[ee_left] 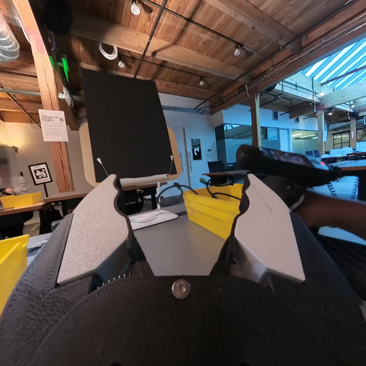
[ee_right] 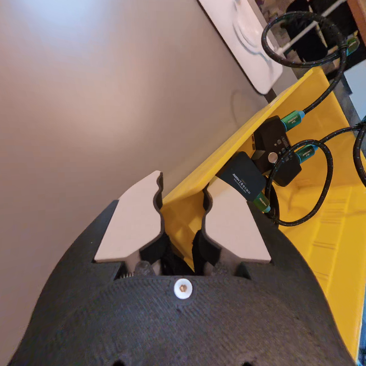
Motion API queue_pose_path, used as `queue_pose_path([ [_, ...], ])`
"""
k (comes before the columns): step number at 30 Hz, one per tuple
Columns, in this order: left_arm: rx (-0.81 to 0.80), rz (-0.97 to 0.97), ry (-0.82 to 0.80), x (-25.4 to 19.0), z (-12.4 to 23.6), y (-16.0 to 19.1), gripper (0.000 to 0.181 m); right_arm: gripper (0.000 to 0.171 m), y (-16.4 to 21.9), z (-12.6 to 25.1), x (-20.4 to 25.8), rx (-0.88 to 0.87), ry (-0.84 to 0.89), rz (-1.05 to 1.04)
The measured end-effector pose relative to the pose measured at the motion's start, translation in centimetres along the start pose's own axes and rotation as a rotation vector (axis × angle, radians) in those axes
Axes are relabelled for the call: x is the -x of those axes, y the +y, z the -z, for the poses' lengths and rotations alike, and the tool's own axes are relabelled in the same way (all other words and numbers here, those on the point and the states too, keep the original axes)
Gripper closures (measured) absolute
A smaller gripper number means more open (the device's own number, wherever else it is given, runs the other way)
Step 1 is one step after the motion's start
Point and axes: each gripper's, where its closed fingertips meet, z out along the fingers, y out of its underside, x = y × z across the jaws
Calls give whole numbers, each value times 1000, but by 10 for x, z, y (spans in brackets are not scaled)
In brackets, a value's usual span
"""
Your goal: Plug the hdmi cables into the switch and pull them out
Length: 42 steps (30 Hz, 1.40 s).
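Left tongs (ee_left: pixel 181 190) spread wide and empty above grey worktop (ee_left: pixel 178 243), right tongs (ee_right: pixel 183 190) part-spread astride yellow bin (ee_right: pixel 227 156) wall — pinching nothing, switch (ee_right: pixel 277 150) with cables (ee_right: pixel 324 95) plugged in, inside bin at 2 o'clock.

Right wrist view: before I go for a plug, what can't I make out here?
- Yellow bin: near wall sits between the right gripper fingers; whether they clamp it is unclear.
- Switch: ports facing the bin wall are hidden; which ports stay free can't be told.
- Cables: run off the right edge.
- Left wrist view: switch hidden behind the bin wall; left gripper open, empty.
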Motion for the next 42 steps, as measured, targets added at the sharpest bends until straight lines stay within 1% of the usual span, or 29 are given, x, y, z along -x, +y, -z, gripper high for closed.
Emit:
queue_pose_path([
  [1, -19, 4, -3, 0, 1, -8, 68, 130, -8, -2, 11, -15, -21, 20],
  [4, -93, 11, 38, -9, 3, -47, 70, 120, -11, -16, 64, 70, -210, 130],
  [6, -121, -45, 67, -14, 9, -74, 71, 128, -24, -21, 72, 66, -154, 203],
  [9, -163, -166, 53, -8, 25, -112, 77, 127, -46, -26, 93, 26, -207, 223],
  [13, -268, -300, -71, 22, 57, -161, 83, 137, -76, -33, 118, -26, -241, 316],
  [16, -333, -379, -206, 54, 88, -190, 88, 141, -95, -32, 141, -77, -270, 454],
  [18, -349, -403, -303, 80, 110, -202, 91, 142, -105, -31, 156, -108, -289, 571],
  [21, -327, -368, -445, 121, 142, -209, 93, 143, -117, -31, 170, -173, -300, 757],
  [23, -303, -341, -520, 144, 161, -208, 94, 143, -122, -35, 172, -210, -326, 795],
  [25, -252, -319, -580, 167, 178, -200, 95, 143, -126, -36, 174, -258, -369, 840],
  [28, -66, -247, -662, 204, 199, -165, 95, 143, -130, -37, 177, -334, -421, 916],
  [29, -5, -231, -692, 215, 206, -152, 94, 140, -131, -34, 178, -362, -440, 919],
  [31, 98, -222, -766, 236, 225, -127, 94, 120, -144, -19, 176, -433, -458, 830],
  [33, 222, -166, -839, 258, 246, -94, 91, 107, -164, 8, 170, -507, -465, 651],
  [34, 291, -130, -850, 265, 254, -75, 89, 104, -176, 25, 167, -557, -470, 537],
  [35, 350, -96, -845, 270, 261, -58, 88, 104, -186, 43, 167, -619, -494, 420],
  [36, 396, -67, -831, 272, 264, -43, 89, 104, -194, 62, 171, -681, -548, 312],
  [37, 420, -52, -822, 273, 266, -33, 89, 107, -199, 83, 180, -724, -640, 229],
  [38, 430, -47, -830, 275, 269, -29, 91, 109, -204, 104, 191, -730, -760, 161],
  [39, 432, -43, -849, 276, 271, -29, 93, 114, -209, 124, 200, -687, -864, 101],
  [40, 420, -47, -854, 277, 271, -31, 94, 113, -214, 143, 209, -604, -945, 69],
  [41, 411, -54, -858, 277, 272, -32, 95, 105, -218, 163, 220, -507, -1014, 83],
  [42, 402, -57, -870, 278, 274, -34, 96, 92, -222, 187, 231, -433, -1071, 143],
])
